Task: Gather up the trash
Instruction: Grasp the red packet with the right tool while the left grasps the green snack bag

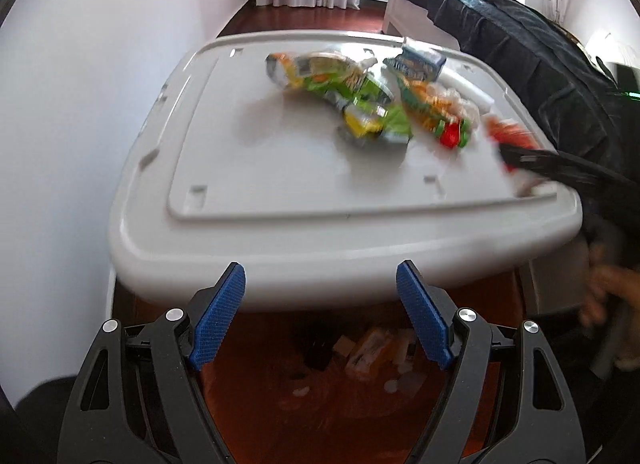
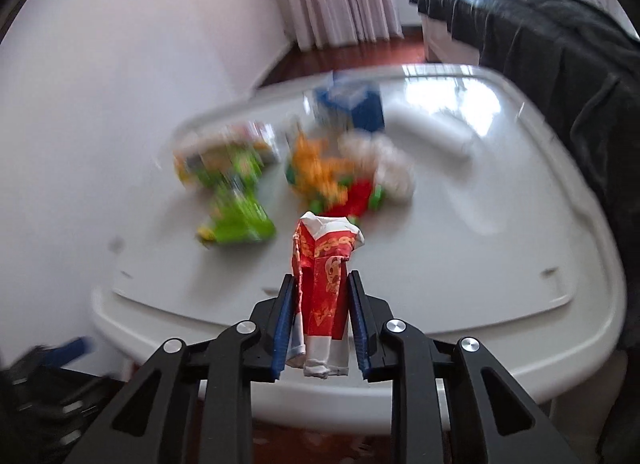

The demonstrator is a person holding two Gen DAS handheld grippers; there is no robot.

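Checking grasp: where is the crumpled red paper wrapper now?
The crumpled red paper wrapper sits clamped in the right gripper, above the white plastic lid's near edge.

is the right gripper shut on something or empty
Shut on the red wrapper: the right gripper has both blue pads pressed against its sides, lifted off the white lid.

Left gripper (image 1: pixel 320 284) jaws spread wide — right gripper (image 2: pixel 320 296) jaws clamped on a wrapper (image 2: pixel 324 264).

both wrist views near, facing white lid (image 1: pixel 280 191)
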